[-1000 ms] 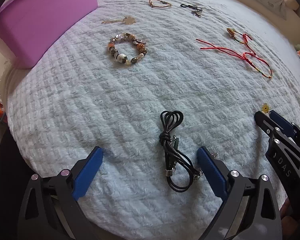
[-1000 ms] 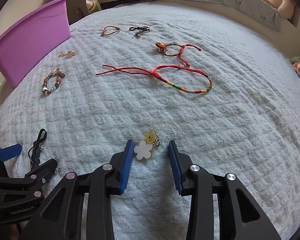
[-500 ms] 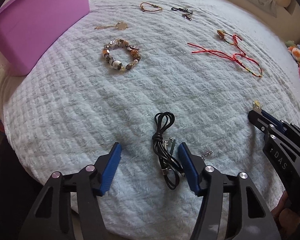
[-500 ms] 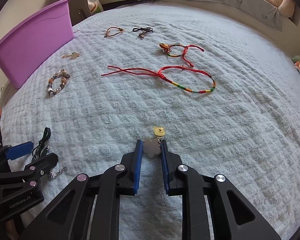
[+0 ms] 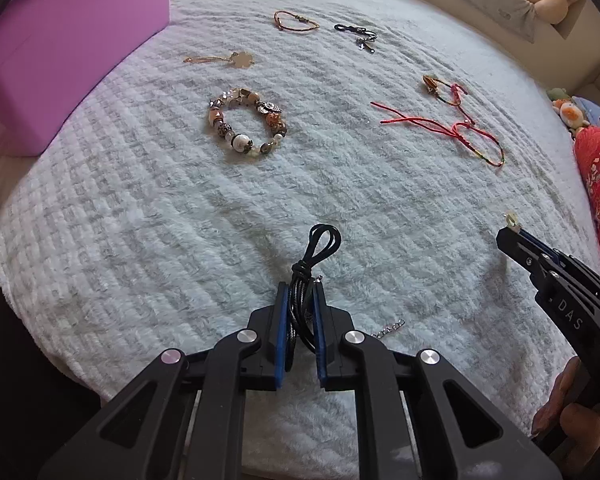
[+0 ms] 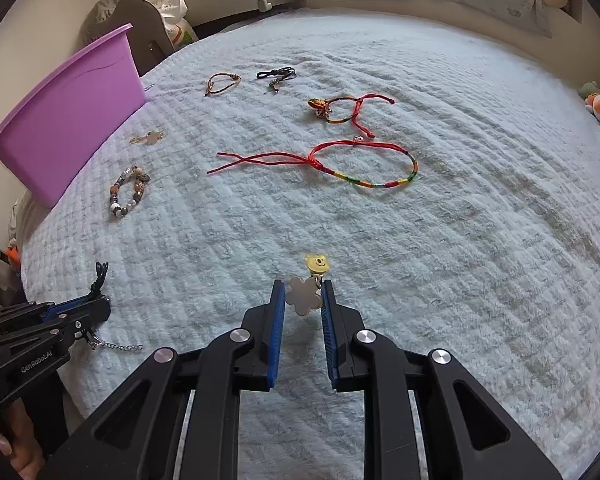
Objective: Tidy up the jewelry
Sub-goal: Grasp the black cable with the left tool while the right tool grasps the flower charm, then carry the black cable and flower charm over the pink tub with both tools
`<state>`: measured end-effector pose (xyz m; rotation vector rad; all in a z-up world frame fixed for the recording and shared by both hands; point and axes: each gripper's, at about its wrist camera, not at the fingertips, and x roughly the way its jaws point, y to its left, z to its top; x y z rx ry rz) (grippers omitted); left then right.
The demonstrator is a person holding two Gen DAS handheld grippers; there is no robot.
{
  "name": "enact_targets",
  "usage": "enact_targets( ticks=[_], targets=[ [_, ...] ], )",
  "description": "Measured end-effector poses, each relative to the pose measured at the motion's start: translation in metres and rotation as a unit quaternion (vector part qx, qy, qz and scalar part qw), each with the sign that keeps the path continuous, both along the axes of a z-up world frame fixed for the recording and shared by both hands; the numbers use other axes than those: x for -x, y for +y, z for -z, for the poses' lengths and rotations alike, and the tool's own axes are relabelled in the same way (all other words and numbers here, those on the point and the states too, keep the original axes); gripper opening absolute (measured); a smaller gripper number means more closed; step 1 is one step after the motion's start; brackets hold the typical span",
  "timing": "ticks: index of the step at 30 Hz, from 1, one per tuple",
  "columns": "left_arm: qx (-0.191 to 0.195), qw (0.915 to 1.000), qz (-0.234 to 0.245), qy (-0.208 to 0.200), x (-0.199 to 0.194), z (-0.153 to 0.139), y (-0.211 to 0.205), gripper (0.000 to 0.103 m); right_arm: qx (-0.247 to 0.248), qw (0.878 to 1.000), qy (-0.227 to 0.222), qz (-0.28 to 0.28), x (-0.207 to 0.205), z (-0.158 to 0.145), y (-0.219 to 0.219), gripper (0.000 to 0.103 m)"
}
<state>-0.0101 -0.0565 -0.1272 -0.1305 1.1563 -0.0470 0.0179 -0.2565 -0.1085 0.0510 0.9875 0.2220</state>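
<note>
A knotted black cord necklace (image 5: 320, 244) lies on the pale fluffy blanket (image 5: 160, 220). My left gripper (image 5: 300, 292) is closing its jaws on the cord's lower strands, and the blue pads press them. The cord's silver chain end (image 5: 388, 328) trails out to the right. In the right wrist view my right gripper (image 6: 303, 286) is shut on a pale flower charm (image 6: 302, 300), with a yellow bear charm (image 6: 318, 262) hanging just past the tips. The left gripper (image 6: 100, 304) shows at the left edge there, cord loop (image 6: 100, 274) poking out.
A purple tub (image 5: 60, 40) stands at the blanket's far left. A beaded bracelet (image 5: 246, 126), a gold flower pendant (image 5: 236, 59), two small cord bracelets (image 5: 296, 22) and red string bracelets (image 6: 320, 160) lie spread across the blanket. Plush toys (image 5: 568, 110) sit at the right edge.
The left jaws came together from wide open onto the black cord. The right jaws narrowed onto the flower charm and lifted it slightly off the blanket.
</note>
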Motion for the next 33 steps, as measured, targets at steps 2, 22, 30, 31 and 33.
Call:
enact_targets(
  ticks=[2,22,30,31,33],
  targets=[
    [0.002,1.0000,0.005,0.000,0.001,-0.002,0.002,0.012,-0.006,1.000,-0.001,0.004,0.002,-0.002,0.001,0.018],
    [-0.005,0.9926,0.061,-0.105,0.004,-0.103,0.026,0.012,-0.052,0.998,-0.038,0.019,0.011,-0.056,0.033,0.018],
    [0.007,0.9881,0.062,-0.141,-0.004,-0.150,0.054,0.012,-0.060,0.996,-0.072,-0.004,-0.004,-0.109,0.068,0.018],
    [0.008,0.9879,0.060,-0.142,-0.005,-0.155,0.058,0.012,-0.062,0.995,-0.076,-0.006,-0.008,-0.115,0.073,0.018],
    [0.011,0.9874,0.055,-0.148,-0.010,-0.164,0.069,0.012,-0.065,0.994,-0.086,-0.014,-0.015,-0.130,0.084,0.018]
  ],
)
